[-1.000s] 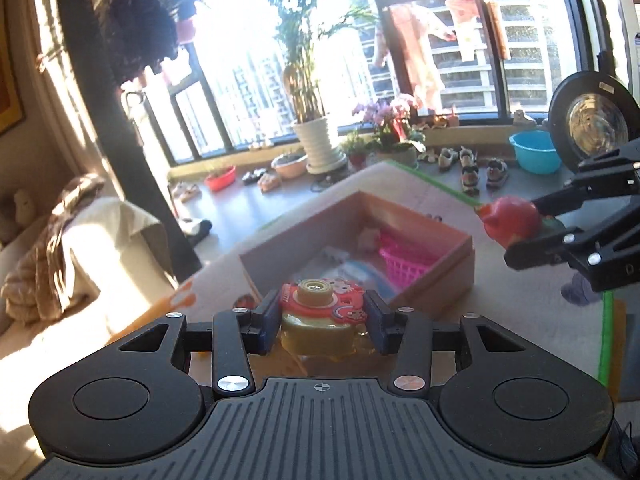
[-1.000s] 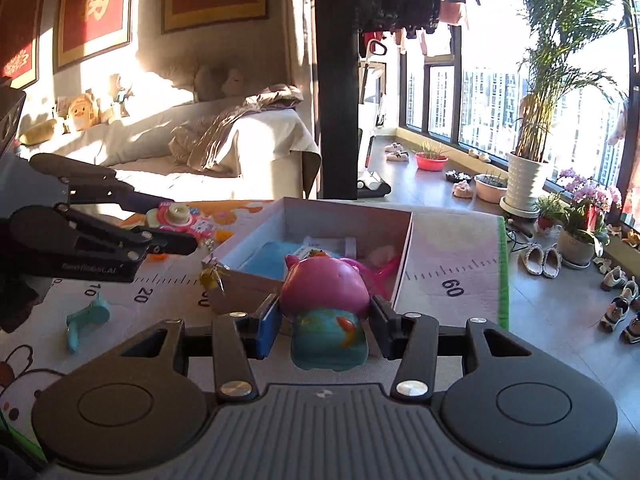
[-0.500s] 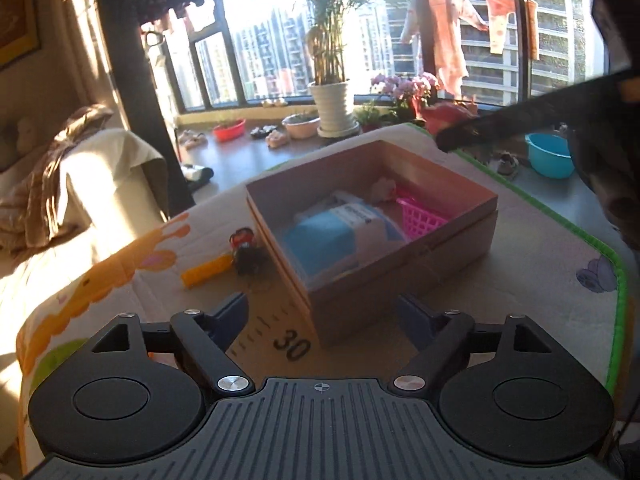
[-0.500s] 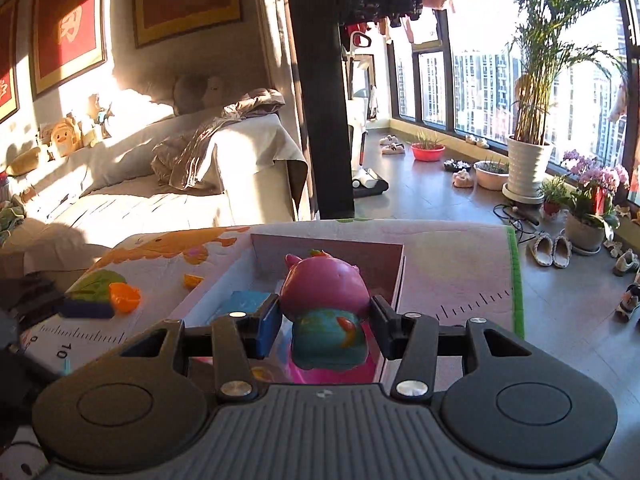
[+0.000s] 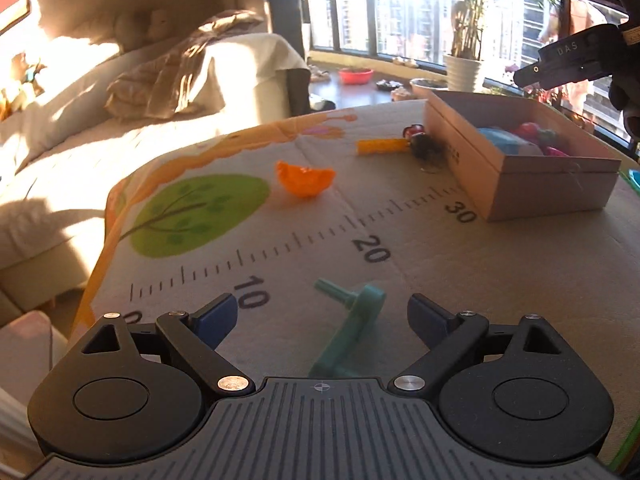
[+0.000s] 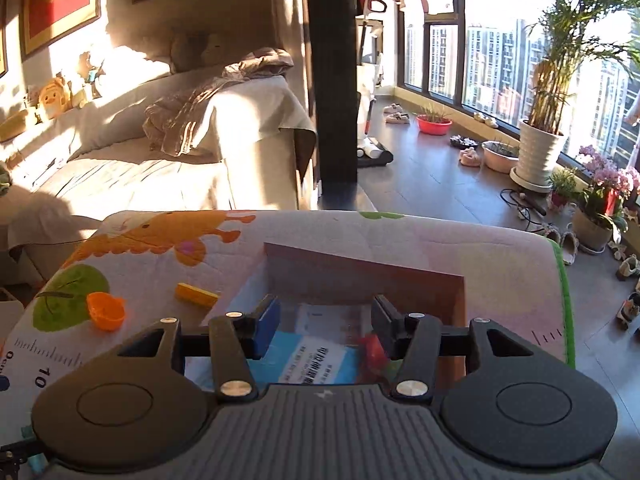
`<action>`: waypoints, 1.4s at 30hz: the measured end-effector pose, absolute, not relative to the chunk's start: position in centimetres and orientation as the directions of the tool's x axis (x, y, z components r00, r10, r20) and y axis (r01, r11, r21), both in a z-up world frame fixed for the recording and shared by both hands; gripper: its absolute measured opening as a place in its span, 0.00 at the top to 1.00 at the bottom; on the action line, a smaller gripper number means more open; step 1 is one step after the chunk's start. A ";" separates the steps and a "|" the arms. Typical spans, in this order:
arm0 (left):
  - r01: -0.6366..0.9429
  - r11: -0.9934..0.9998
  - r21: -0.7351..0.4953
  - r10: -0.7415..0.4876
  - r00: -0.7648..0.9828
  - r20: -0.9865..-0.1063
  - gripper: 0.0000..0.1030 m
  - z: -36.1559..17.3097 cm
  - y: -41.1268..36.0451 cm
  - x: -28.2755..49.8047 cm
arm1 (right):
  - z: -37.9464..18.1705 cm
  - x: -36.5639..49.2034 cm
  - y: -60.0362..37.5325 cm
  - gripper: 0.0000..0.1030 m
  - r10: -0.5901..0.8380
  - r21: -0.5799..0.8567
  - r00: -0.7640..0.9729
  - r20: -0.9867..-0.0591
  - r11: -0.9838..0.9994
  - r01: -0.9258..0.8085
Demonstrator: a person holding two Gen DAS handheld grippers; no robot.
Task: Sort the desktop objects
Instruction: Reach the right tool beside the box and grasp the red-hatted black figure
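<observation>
My left gripper (image 5: 322, 314) is open and empty, low over the mat, with a teal plastic toy (image 5: 348, 328) lying between its jaws. An orange cup-like piece (image 5: 306, 180) and a yellow bar (image 5: 382, 146) lie farther out on the mat. The cardboard box (image 5: 520, 184) stands at the right and holds a blue packet and the pink toy (image 5: 532, 132). My right gripper (image 6: 325, 324) is open and empty above the box (image 6: 360, 268), over the blue packet (image 6: 316, 360). It also shows in the left wrist view (image 5: 576, 62).
The play mat (image 5: 400, 248) with a printed ruler covers the table; its left edge drops off toward a sofa (image 5: 120, 120). A dark keyring-like clump (image 5: 428, 150) lies against the box. Plant pots and shoes sit on the floor by the windows (image 6: 536, 152).
My left gripper let go of the yellow and pink toy, then swung left and down to the teal toy. My right gripper moved over the box and opened; the pink toy left its jaws.
</observation>
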State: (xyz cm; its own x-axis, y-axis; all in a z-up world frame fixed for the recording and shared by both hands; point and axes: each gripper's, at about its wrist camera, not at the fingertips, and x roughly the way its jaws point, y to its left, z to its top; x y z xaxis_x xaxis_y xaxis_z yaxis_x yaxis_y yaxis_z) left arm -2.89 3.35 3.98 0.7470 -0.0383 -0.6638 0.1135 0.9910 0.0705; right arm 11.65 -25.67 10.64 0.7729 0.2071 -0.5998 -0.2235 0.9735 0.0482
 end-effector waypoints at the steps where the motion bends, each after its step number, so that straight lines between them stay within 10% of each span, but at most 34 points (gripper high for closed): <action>1: 0.111 0.993 0.050 -0.049 0.741 -0.670 0.13 3.8 3.9 -3.1 | 11.1 12.0 -24.4 0.51 0.233 0.059 0.756 -0.611 0.967 -0.250; 11: 0.199 0.980 -0.031 -0.170 0.738 -0.653 0.72 1.7 4.3 -2.0 | 8.5 20.8 -11.4 0.72 0.244 0.075 0.531 -0.811 0.945 -0.319; 17: 0.170 0.979 -0.108 -0.200 0.748 -0.633 0.76 1.4 3.9 2.5 | 5.2 25.6 -9.5 0.73 0.011 -0.133 0.561 -0.828 0.967 -0.216; 27: 0.132 0.976 -0.173 -0.213 0.752 -0.623 0.15 1.5 6.0 1.9 | 3.2 26.8 -8.9 0.74 -0.048 -0.189 0.525 -0.850 0.957 -0.219; 42: 0.139 0.979 -0.149 -0.203 0.737 -0.645 0.04 1.2 4.9 -1.8 | 4.0 17.1 -7.8 0.63 0.086 -0.115 0.437 -0.895 0.903 -0.413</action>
